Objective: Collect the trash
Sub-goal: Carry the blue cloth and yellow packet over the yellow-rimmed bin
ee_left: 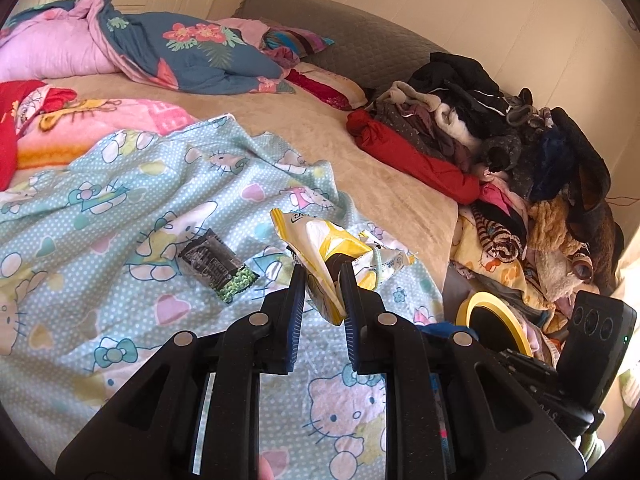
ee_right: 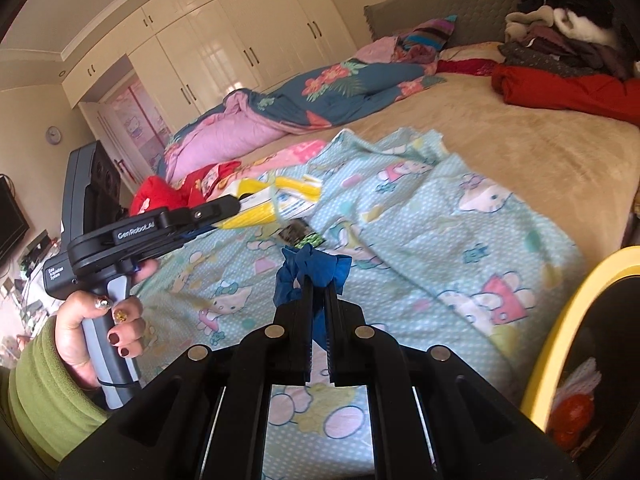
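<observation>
Crumpling between the left tool's (ee_left: 323, 276) jaws, a yellow-and-white wrapper (ee_left: 324, 248).

Two wrist fisheyes, close above the bed (ee_left: 360, 152) — both angled down, sharing the cartoon-print sheet (ee_right: 400, 240).

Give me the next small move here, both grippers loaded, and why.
Probably carry the left gripper over to the yellow-rimmed bin and drop the yellow-white wrapper in. Its jaws are shut on the wrapper, held clear of the sheet. The right gripper holds a blue scrap; the dark wrapper still lies on the sheet.
</observation>
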Action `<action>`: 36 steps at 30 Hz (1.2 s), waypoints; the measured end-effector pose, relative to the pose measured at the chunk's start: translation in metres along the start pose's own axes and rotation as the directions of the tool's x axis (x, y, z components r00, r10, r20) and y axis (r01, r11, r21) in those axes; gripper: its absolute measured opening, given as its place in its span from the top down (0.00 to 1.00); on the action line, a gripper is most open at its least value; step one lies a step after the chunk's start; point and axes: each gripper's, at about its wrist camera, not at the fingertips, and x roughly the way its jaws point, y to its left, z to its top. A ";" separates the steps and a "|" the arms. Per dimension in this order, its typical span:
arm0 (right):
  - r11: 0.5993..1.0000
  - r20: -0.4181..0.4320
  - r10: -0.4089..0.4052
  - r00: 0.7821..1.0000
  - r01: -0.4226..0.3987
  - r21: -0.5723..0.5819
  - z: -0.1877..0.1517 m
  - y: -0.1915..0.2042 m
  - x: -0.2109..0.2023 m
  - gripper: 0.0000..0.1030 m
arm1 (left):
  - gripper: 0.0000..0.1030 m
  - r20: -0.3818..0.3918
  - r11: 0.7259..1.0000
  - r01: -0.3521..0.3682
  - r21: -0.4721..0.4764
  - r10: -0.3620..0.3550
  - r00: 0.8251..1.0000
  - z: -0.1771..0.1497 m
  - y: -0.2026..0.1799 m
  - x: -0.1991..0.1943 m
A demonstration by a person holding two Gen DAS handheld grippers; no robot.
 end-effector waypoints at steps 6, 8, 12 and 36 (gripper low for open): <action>1.000 0.030 -0.014 0.999 0.014 0.016 0.004 -0.011 -0.014 0.95 | 0.88 -0.008 1.000 0.015 0.023 -0.015 1.000 -0.002 -0.015 0.001; 1.000 0.040 -0.019 0.999 0.018 0.024 0.003 -0.013 -0.019 0.95 | 0.88 -0.009 0.999 0.020 0.030 -0.019 1.000 -0.003 -0.020 0.002; 0.999 0.060 -0.026 0.998 0.024 0.042 0.004 -0.019 -0.031 0.95 | 0.88 -0.016 0.998 0.029 0.050 -0.028 0.999 -0.005 -0.031 0.004; 0.972 0.192 -0.118 0.974 0.074 0.222 -0.001 -0.079 -0.109 0.95 | 0.88 -0.054 0.983 0.102 0.156 -0.095 0.994 -0.021 -0.098 0.016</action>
